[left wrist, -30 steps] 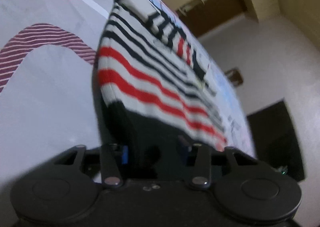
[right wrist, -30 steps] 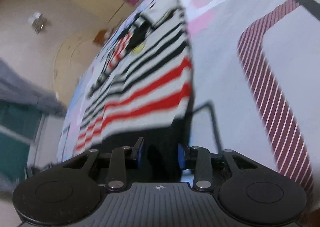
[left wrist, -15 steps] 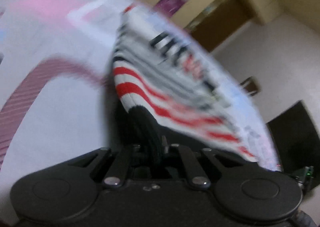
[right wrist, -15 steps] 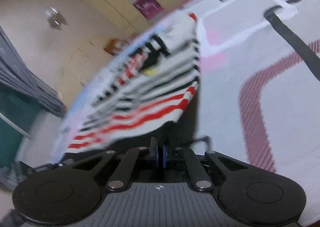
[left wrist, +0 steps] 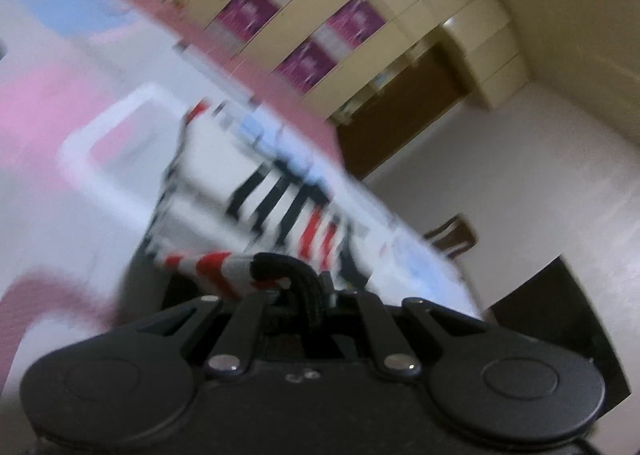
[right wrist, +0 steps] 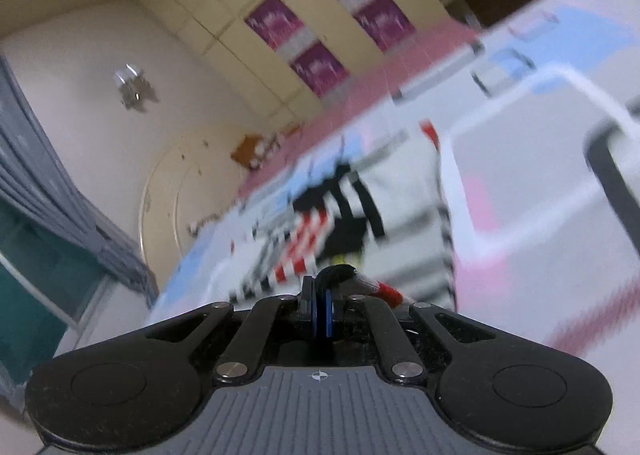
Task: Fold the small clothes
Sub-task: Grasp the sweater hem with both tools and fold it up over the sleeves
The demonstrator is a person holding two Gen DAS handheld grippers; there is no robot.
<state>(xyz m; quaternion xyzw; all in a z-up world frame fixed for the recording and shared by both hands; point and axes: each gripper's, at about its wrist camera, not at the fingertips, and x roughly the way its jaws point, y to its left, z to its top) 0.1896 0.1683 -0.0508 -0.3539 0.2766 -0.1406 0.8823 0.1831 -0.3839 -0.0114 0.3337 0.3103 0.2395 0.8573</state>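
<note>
On the patterned white, pink and blue bed sheet (left wrist: 60, 127), a small knitted garment with red, black and white stripes (left wrist: 280, 207) is lying with its dark ribbed hem lifted, the left gripper (left wrist: 304, 291) and right gripper (right wrist: 322, 295) each pinching a hem corner in closed jaws. Judging by this, the first fold is beginning, and the next move is calling for carrying the hem evenly toward the far edge. No readable writing is showing.

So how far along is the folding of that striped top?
Done: both grippers are shut on the dark hem of the striped top, left gripper and right gripper each pinching a corner. In hand: the hem is lifted off the patterned sheet. Left: carrying it over toward the collar end and laying it flat.
</note>
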